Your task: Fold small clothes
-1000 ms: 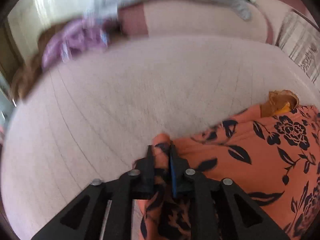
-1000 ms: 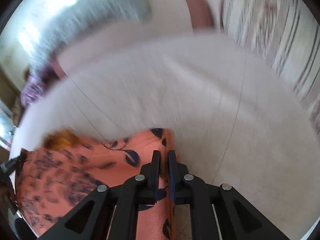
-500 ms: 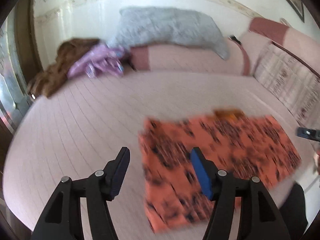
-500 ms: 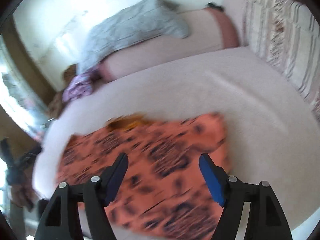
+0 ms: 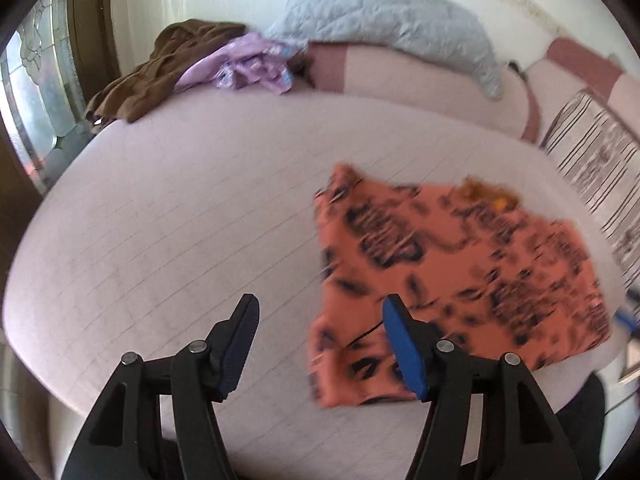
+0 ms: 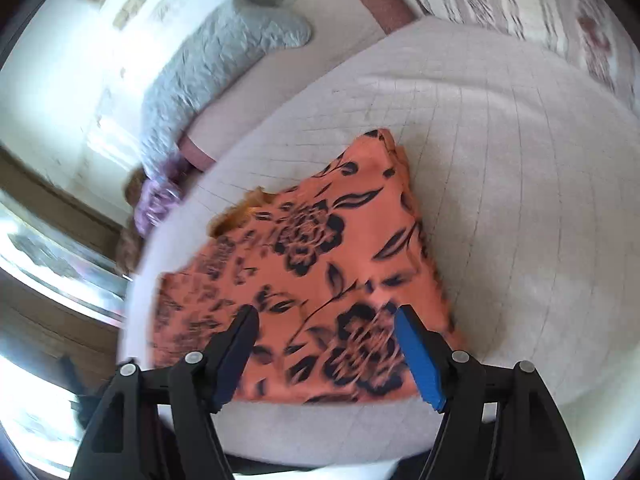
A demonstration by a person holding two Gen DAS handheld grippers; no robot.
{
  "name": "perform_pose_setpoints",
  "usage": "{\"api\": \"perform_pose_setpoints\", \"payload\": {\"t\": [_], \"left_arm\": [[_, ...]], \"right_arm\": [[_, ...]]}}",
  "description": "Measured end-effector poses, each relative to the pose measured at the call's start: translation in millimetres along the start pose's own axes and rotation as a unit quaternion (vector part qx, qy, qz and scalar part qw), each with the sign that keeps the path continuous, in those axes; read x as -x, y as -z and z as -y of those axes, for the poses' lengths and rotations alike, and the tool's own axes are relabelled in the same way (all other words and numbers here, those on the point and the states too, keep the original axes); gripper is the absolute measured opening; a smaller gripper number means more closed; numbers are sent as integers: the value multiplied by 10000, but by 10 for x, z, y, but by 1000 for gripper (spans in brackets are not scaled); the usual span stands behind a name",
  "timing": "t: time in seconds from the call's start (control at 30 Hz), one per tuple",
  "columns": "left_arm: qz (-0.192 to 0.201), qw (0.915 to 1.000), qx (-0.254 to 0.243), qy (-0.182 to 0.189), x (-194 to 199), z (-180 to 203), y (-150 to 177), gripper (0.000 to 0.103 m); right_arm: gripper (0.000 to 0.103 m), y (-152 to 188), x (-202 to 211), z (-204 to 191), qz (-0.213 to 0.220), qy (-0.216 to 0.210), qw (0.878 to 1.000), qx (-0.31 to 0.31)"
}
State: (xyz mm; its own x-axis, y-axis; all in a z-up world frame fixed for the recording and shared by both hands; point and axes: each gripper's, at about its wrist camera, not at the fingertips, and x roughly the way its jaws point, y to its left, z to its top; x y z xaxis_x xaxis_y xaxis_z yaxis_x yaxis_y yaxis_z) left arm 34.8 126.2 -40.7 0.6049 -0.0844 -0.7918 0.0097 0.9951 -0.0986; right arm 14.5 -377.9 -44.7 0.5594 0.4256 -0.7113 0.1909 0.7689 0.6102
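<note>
An orange cloth garment printed with dark navy flowers and leaves [image 5: 460, 264] lies flat on a pale pink quilted bed cover [image 5: 192, 216]. It forms a rough rectangle with doubled edges, which suggests at least one fold is already laid. A small patch of mustard-yellow fabric [image 5: 486, 194] peeks out at its far edge, toward twelve o'clock.

In the left wrist view, the garment sits from about one to four o'clock of the left gripper [image 5: 320, 338], whose black jaws with blue pads stand wide apart and empty; its right pad overlaps the cloth's near edge in the picture, but contact cannot be confirmed.

In the right wrist view, the same garment [image 6: 320, 264] fills the centre, running from twelve o'clock down to the right gripper [image 6: 326, 344]. Its jaws have just been opening and closed slightly again, and now stand wide with nothing pinched between them; the cloth lies below them.

Far off, at about eleven o'clock in the left view, a crumpled lilac garment [image 5: 244, 66] and a brown one [image 5: 160, 70] lie heaped near a grey quilted pillow [image 5: 392, 20].

Judging from this, the orange piece is partly or fully folded and released. It may need another fold, and the heaped clothes look unfolded.
</note>
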Motion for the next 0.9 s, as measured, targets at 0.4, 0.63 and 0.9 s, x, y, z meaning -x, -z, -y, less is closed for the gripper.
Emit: {"api": "perform_pose_setpoints", "payload": {"t": [0.4, 0.63, 0.9], "left_arm": [[-675, 9943, -609, -561, -875, 712, 11, 66], [-598, 9928, -770, -702, -880, 737, 92, 69], [-602, 9953, -546, -527, -703, 657, -78, 65]], "right_arm": [[76, 413, -447, 554, -114, -400, 9792, -1984], [15, 210, -374, 483, 366, 43, 9859, -1631], [21, 290, -387, 708, 352, 36, 9871, -1560]]}}
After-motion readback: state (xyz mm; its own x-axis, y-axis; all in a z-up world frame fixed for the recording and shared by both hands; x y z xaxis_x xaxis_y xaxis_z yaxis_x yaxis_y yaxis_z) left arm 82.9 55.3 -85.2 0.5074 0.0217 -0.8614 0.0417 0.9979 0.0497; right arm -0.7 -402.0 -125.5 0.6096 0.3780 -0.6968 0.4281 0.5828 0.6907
